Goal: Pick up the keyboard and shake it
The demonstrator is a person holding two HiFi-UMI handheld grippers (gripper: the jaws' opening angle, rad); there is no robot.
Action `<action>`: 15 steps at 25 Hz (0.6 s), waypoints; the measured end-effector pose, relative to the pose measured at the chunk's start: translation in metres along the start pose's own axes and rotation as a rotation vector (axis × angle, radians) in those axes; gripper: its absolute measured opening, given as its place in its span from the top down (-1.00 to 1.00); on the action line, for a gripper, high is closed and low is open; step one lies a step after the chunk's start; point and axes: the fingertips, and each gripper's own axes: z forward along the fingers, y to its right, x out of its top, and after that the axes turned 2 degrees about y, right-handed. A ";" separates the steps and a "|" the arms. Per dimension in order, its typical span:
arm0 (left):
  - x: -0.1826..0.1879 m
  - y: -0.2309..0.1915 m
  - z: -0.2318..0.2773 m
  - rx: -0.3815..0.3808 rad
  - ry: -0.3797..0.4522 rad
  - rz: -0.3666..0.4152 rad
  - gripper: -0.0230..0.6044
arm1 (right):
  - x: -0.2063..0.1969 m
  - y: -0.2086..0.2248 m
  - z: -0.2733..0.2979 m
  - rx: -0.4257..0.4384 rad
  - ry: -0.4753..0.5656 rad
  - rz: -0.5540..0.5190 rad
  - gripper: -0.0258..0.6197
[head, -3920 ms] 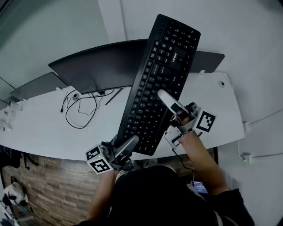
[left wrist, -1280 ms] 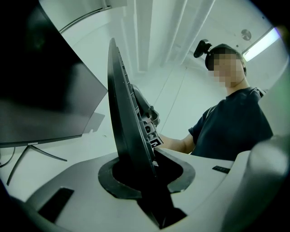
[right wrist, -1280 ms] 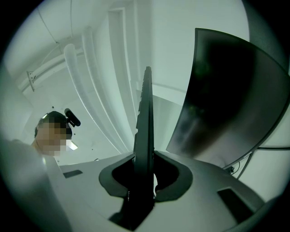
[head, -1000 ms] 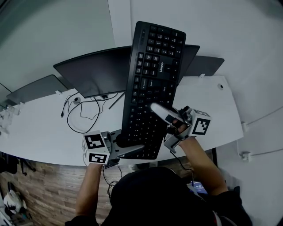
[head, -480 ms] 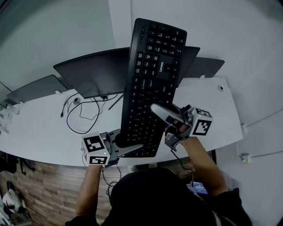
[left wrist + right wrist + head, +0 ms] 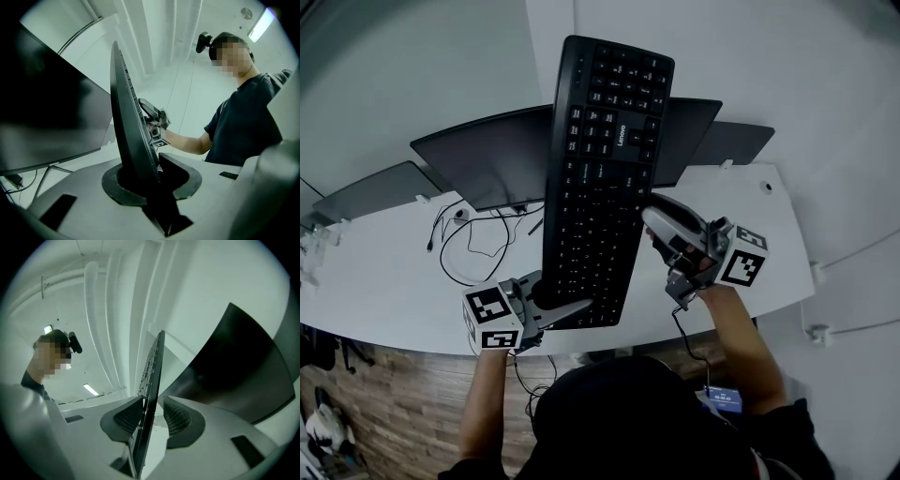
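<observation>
The keyboard (image 6: 600, 169) is held up off the desk (image 6: 384, 272), keys toward the head camera. Its long axis runs from the left gripper (image 6: 551, 307) straight away. A small white mark among the keys reads Lenovo. The left gripper's jaws clamp the near short end. The right gripper (image 6: 661, 234) sits at the right long edge with jaws spread. That edge stands between them, with one pad against the key side and the other clear. Beyond both grippers stands a monitor (image 6: 487, 155).
</observation>
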 end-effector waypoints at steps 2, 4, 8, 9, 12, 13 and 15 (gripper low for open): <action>0.001 0.001 0.002 0.021 0.006 0.012 0.55 | 0.008 0.003 -0.014 -0.043 0.011 -0.051 0.54; 0.000 0.001 0.004 0.051 0.003 0.030 0.55 | 0.014 0.002 -0.025 -0.073 0.005 -0.120 0.54; -0.004 -0.007 0.001 0.131 -0.031 0.106 0.55 | 0.021 -0.009 -0.033 -0.107 -0.026 -0.273 0.54; -0.005 -0.011 -0.001 0.151 -0.042 0.127 0.55 | 0.021 -0.011 -0.030 -0.112 -0.037 -0.310 0.54; -0.007 -0.025 -0.007 0.194 -0.068 0.164 0.56 | 0.020 -0.013 -0.019 -0.120 -0.072 -0.403 0.54; -0.007 -0.028 -0.009 0.204 -0.072 0.171 0.56 | 0.020 -0.014 -0.016 -0.122 -0.080 -0.428 0.54; -0.007 -0.033 -0.012 0.229 -0.079 0.187 0.56 | 0.020 -0.018 -0.011 -0.129 -0.089 -0.481 0.54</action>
